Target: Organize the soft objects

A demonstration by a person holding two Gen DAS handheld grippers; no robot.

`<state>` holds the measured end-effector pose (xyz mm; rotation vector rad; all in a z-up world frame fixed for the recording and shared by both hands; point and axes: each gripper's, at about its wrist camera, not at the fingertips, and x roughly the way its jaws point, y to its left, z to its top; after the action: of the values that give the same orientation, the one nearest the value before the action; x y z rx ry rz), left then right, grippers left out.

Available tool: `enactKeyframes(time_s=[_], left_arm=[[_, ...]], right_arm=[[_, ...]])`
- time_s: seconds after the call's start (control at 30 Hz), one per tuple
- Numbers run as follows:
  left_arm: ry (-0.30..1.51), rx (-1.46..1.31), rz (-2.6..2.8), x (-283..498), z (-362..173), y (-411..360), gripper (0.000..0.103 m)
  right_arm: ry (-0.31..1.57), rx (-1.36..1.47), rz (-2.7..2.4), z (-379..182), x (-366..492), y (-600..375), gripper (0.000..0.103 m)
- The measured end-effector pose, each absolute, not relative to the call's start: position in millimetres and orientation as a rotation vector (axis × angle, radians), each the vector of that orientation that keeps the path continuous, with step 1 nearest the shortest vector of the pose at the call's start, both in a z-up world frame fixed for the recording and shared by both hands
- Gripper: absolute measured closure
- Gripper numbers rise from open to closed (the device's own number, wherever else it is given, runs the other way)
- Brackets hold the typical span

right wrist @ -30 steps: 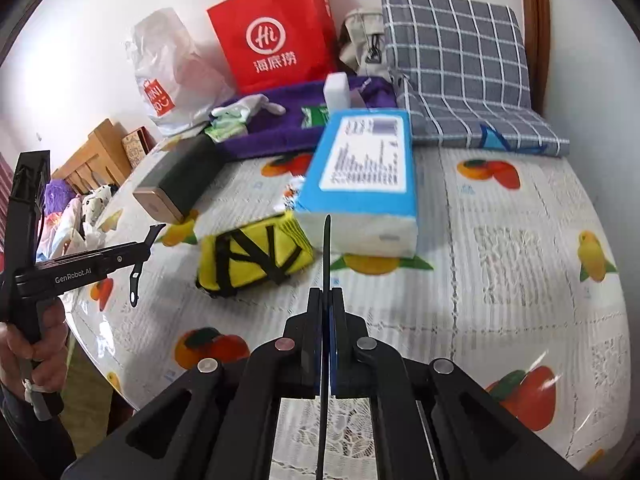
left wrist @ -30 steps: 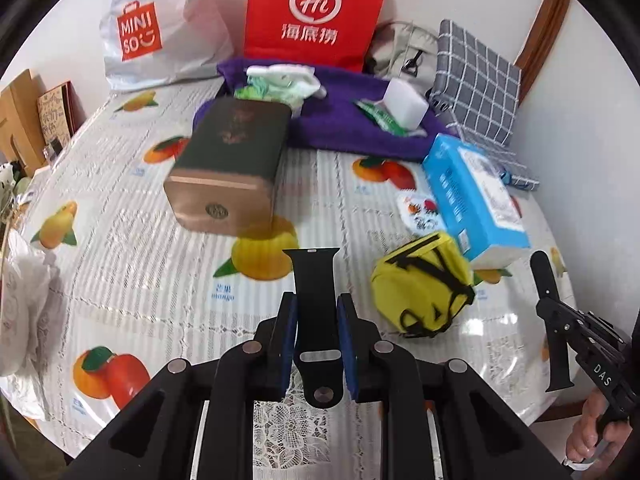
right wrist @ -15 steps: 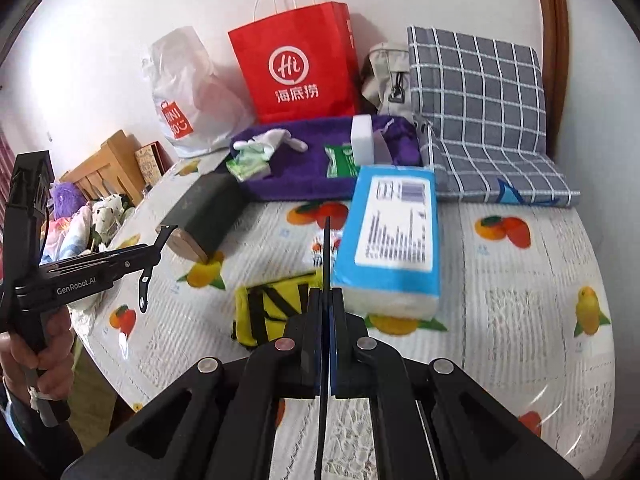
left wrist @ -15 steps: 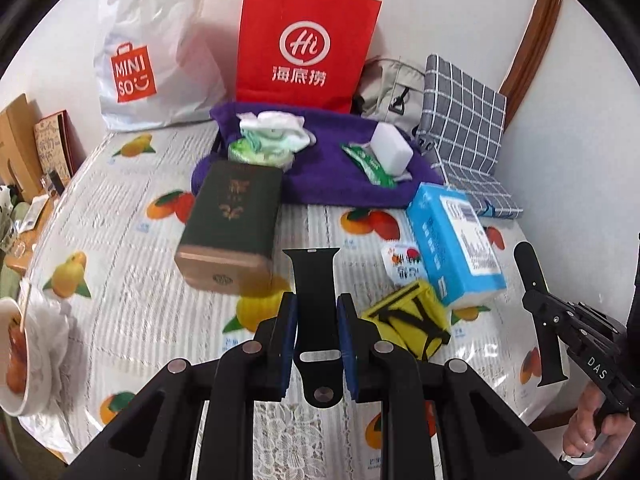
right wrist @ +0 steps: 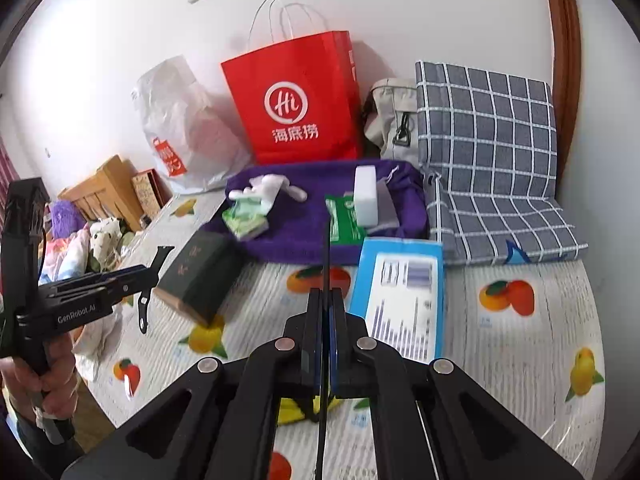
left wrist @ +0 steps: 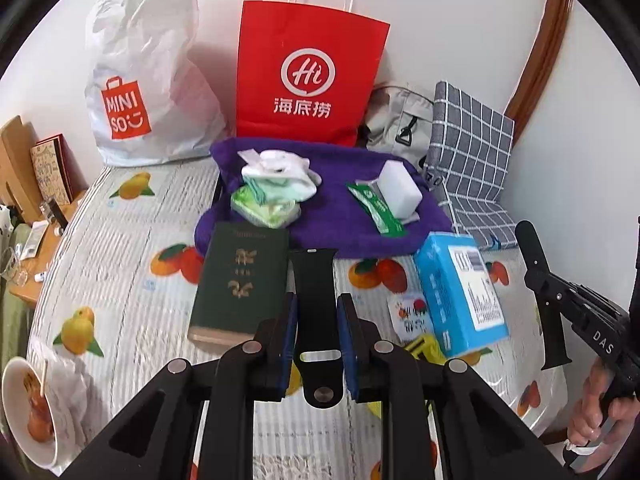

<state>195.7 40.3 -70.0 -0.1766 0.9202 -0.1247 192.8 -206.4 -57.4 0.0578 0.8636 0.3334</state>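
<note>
My left gripper point(left wrist: 317, 308) is shut on a black watch strap point(left wrist: 314, 280), held flat, its tip pointing at the purple cloth point(left wrist: 340, 216). My right gripper point(right wrist: 326, 300) is shut on a second black strap point(right wrist: 327, 248), seen edge-on as a thin line. Both grippers hang above the fruit-print tablecloth point(left wrist: 120, 280), each held by a hand. On the purple cloth lie a white sponge point(left wrist: 400, 188), a green wipes packet point(left wrist: 376, 210), a green tissue pack point(left wrist: 264, 208) and a white cloth point(left wrist: 276, 164). A yellow pouch point(left wrist: 424, 348) is mostly hidden behind my left fingers.
A dark green box point(left wrist: 240, 284) and a blue tissue pack point(left wrist: 460, 292) lie in front of the purple cloth. A red paper bag point(left wrist: 308, 76), a white plastic bag point(left wrist: 148, 80), a grey bag point(left wrist: 396, 124) and a checked cushion point(left wrist: 468, 148) line the wall. A bowl point(left wrist: 24, 408) sits at the near left edge.
Both grippers rose and drew back from the table with their straps still held. The yellow pouch slid down behind the fingers, and more of the wall came into view.
</note>
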Motion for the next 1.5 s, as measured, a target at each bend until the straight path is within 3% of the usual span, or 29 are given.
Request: enactKeyframes(time_s=[1.2,1.5], left_arm=[[0.908,-0.216,-0.127,344,-71,47,0.083],[0.947,-0.211,-0.122,374,-94,44,0.083]], right_arm=[[0.851,0.068,0.293,-58,368,-205,0.100],[0.911,0.111,0.274,-88,406,-218,0.100]])
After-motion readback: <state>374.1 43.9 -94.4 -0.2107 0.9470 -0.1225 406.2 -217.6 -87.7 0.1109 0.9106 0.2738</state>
